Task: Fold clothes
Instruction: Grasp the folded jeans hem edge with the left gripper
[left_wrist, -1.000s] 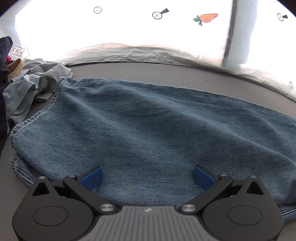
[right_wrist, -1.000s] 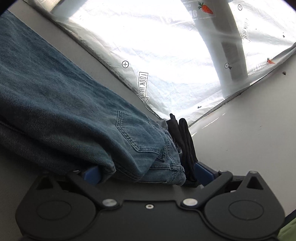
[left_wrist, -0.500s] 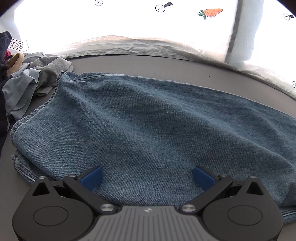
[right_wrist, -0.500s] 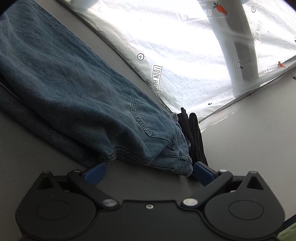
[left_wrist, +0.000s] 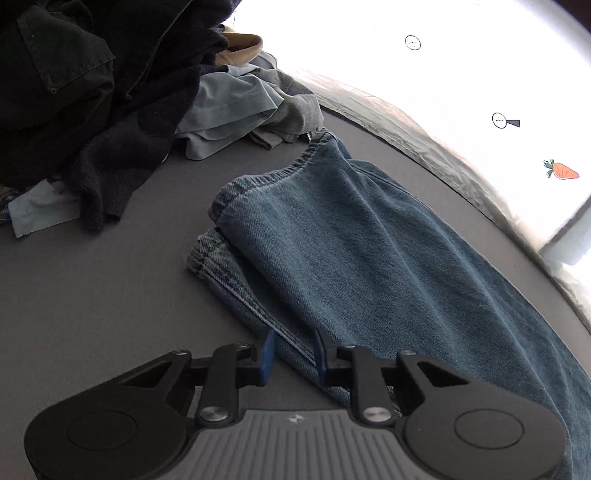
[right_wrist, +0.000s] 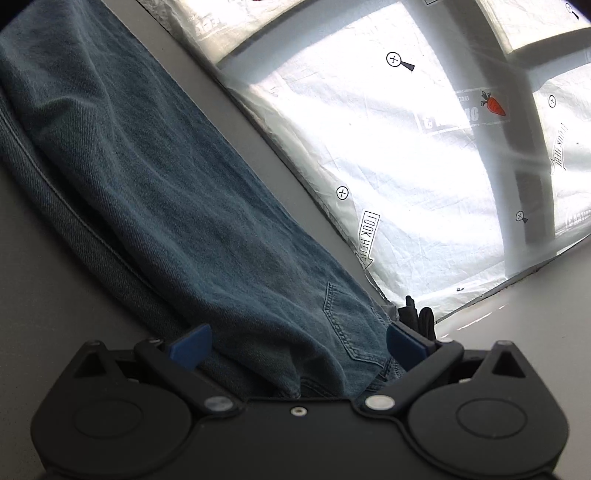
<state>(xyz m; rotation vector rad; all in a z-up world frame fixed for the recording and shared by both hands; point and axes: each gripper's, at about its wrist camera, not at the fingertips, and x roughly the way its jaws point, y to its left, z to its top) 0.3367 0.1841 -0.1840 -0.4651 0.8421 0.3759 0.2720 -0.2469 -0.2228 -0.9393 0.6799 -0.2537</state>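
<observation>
Grey table, bounded on the far side by a white printed sheet with carrot and target marks. Largest item: jeans, doubled leg on leg and laid flat, long axis from hems at far left to waist at near right. Hems stacked, slightly offset. Waist end and back pocket under the right wrist camera.

Next in size: pile of unfolded clothes at far left, dark items over pale blue and grey ones, just beside the hems but apparently not touching.

Left gripper: jaws narrowed around the near side seam of the jeans, part-way along the leg; contact likely, full clamping not confirmed. Right gripper: jaws spread wide, straddling the waist end, fabric between them, not pinched. Small black object just beyond the right jaw, not identifiable.

Governing relation: jeans extending away from both grippers, left nearer the hems, right at the waist. Probable next fold: hems carried along the long axis toward the waist. Risk: layers sliding apart if only one seam is held.
</observation>
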